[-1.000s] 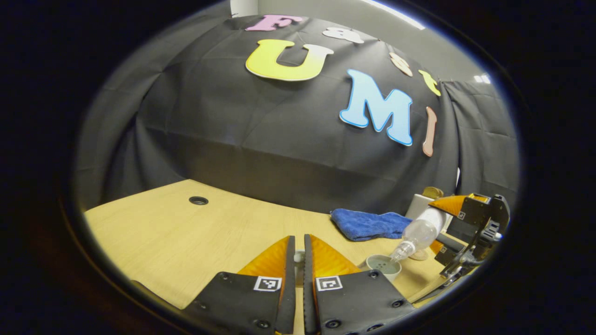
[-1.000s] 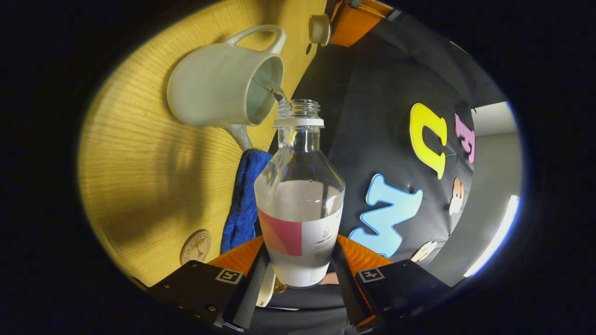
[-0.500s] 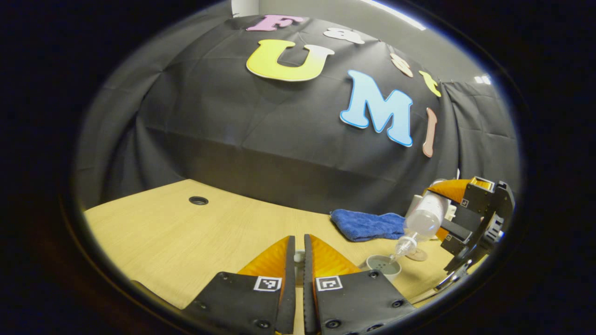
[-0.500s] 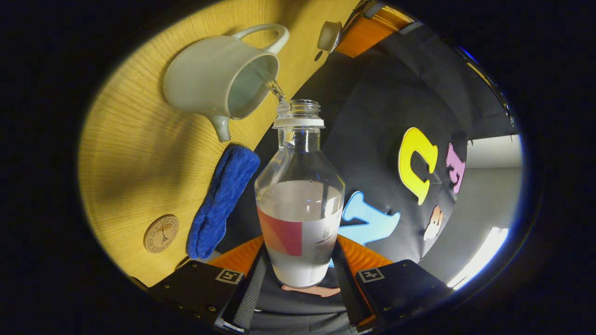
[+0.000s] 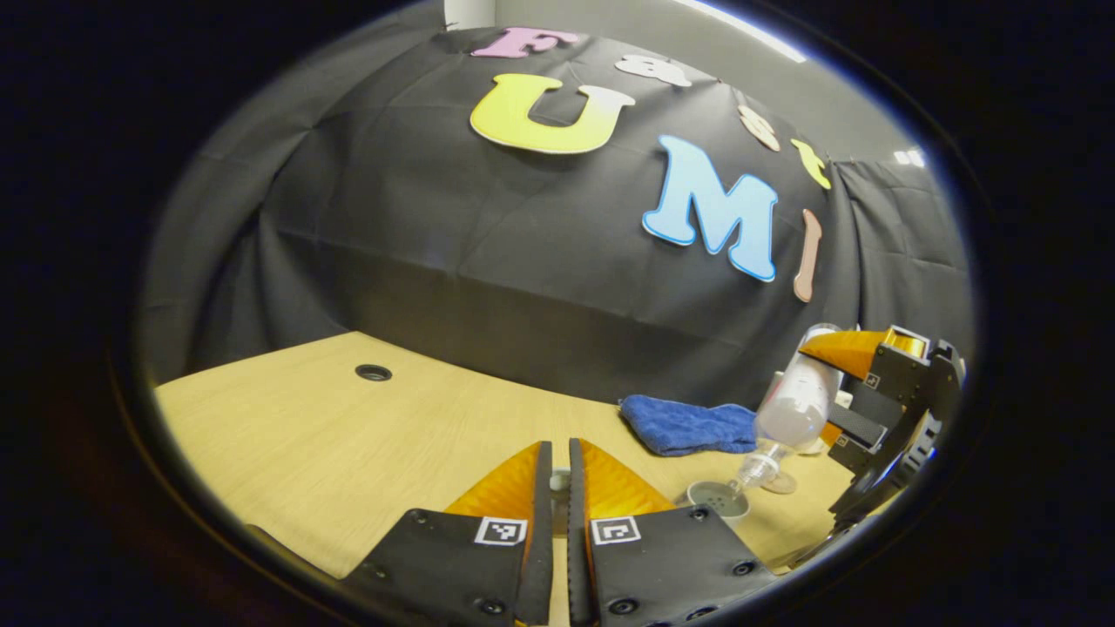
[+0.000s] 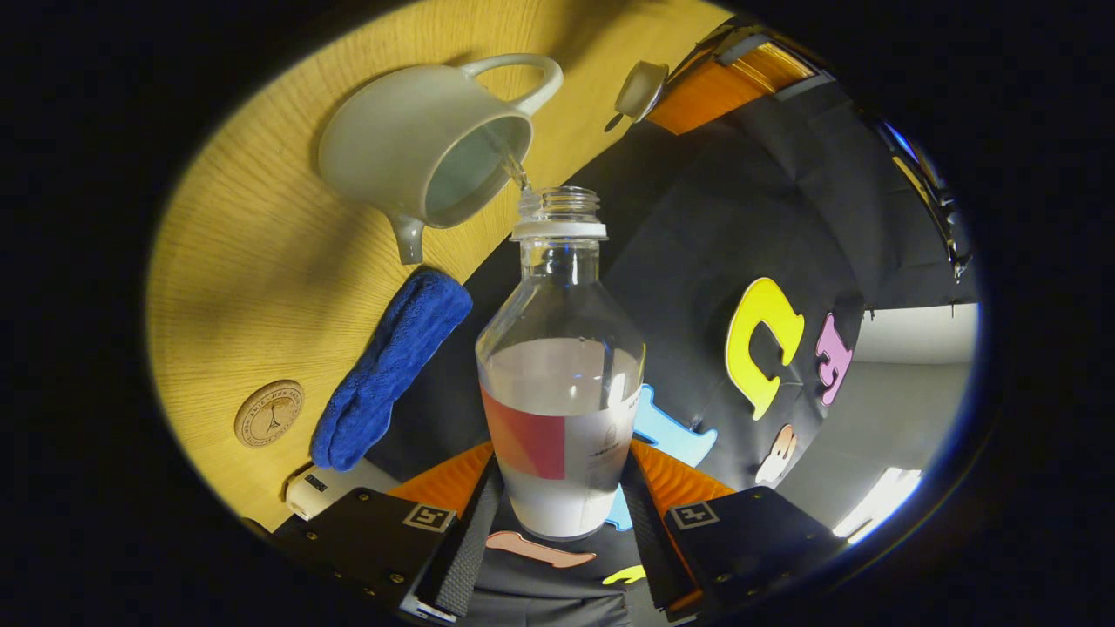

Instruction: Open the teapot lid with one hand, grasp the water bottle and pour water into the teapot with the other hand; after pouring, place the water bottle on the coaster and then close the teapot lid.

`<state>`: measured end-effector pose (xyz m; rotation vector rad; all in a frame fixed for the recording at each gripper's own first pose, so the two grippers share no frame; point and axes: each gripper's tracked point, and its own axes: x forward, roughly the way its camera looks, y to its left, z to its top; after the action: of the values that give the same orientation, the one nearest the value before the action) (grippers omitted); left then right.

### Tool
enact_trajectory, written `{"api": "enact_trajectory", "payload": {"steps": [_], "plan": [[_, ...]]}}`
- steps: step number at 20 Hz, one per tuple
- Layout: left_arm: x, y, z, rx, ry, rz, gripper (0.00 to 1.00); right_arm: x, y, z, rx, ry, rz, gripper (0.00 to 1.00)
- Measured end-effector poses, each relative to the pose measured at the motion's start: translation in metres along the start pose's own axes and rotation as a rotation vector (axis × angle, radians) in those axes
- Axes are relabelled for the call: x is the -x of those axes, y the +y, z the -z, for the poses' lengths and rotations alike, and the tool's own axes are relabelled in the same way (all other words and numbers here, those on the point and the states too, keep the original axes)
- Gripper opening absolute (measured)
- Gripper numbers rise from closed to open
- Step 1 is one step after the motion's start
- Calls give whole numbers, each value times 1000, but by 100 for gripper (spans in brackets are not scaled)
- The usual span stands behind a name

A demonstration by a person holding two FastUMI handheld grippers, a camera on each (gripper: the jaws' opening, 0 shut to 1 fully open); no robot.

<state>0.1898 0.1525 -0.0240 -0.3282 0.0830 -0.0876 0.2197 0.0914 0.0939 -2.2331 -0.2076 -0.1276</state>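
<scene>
- Clear plastic water bottle (image 6: 559, 366) with a white and red label sits between the two fingers of the right tool (image 6: 557, 522), which press on its lower body from both sides.
- Its open neck points away from the right tool's camera and is tipped down toward the open mouth of the pale ceramic teapot (image 6: 409, 157); a thin stream of water runs from the neck into the pot.
- The teapot stands on the light wooden bench (image 6: 261, 287), with its handle on one side and its short spout pointing toward the blue folded cloth (image 6: 383, 370).
- Beside the cloth lies the round wooden coaster (image 6: 269, 413), flat on the bench, apart from the teapot and with nothing on it.
- In the left gripper view, the left tool (image 5: 558, 479) has its fingers drawn almost together, with a small pale thing between them, but this view is too tight to tell what it is.
- In the right gripper view, the small beige teapot lid (image 6: 639, 89) shows at the tips of the far tool, raised off the bench and away from the teapot.
- In the left gripper view, the bottle (image 5: 788, 414) hangs neck-down just above the teapot rim (image 5: 716, 498), held by the right tool (image 5: 858, 392).
</scene>
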Motion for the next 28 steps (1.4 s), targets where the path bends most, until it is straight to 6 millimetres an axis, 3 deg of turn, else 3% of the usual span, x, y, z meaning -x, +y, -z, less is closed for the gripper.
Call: {"api": "enact_trajectory", "payload": {"steps": [17, 23, 28], "plan": [[-1, 1, 1, 59, -3, -21, 14, 0, -15, -9, 155, -38, 89, 74], [1, 2, 0, 63, -6, -18, 14, 2, 4, -9, 24, -36, 37, 72], [1, 2, 3, 44, -3, -20, 14, 9, 36, -4, -307, -6, -87, 75]]}}
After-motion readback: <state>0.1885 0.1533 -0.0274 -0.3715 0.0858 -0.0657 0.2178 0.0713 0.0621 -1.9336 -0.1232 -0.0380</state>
